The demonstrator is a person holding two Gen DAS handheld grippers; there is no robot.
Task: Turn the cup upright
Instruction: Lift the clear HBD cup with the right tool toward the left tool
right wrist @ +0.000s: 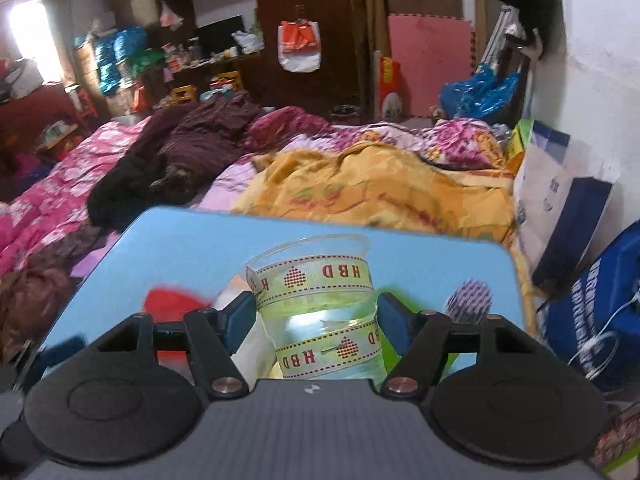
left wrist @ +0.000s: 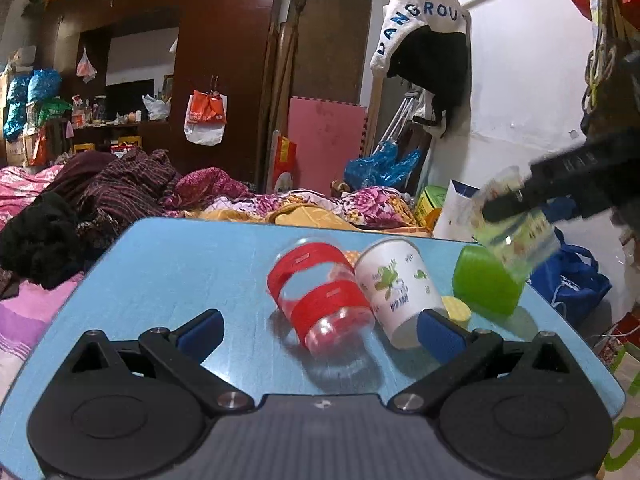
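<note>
Clear plastic cup [right wrist: 320, 308] with the "HBD" ribbon bands sits clamped in the right claw [right wrist: 316, 312], blue pads [right wrist: 240, 320] pressed on both sides, rim pointing up and away. From the left wrist view it's off the blue desk [left wrist: 168, 280], tilted above a green cup [left wrist: 486, 280]. Left claw [left wrist: 320, 330] hangs wide open with nothing in it, low over the desk, facing a red-banded clear cup [left wrist: 320, 296] and a white paper cup [left wrist: 396, 288], both lying on their sides and touching.

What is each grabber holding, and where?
Right gripper clamps the clear plastic cup with HBD ribbon by its side walls. Left gripper holds nothing.
</note>
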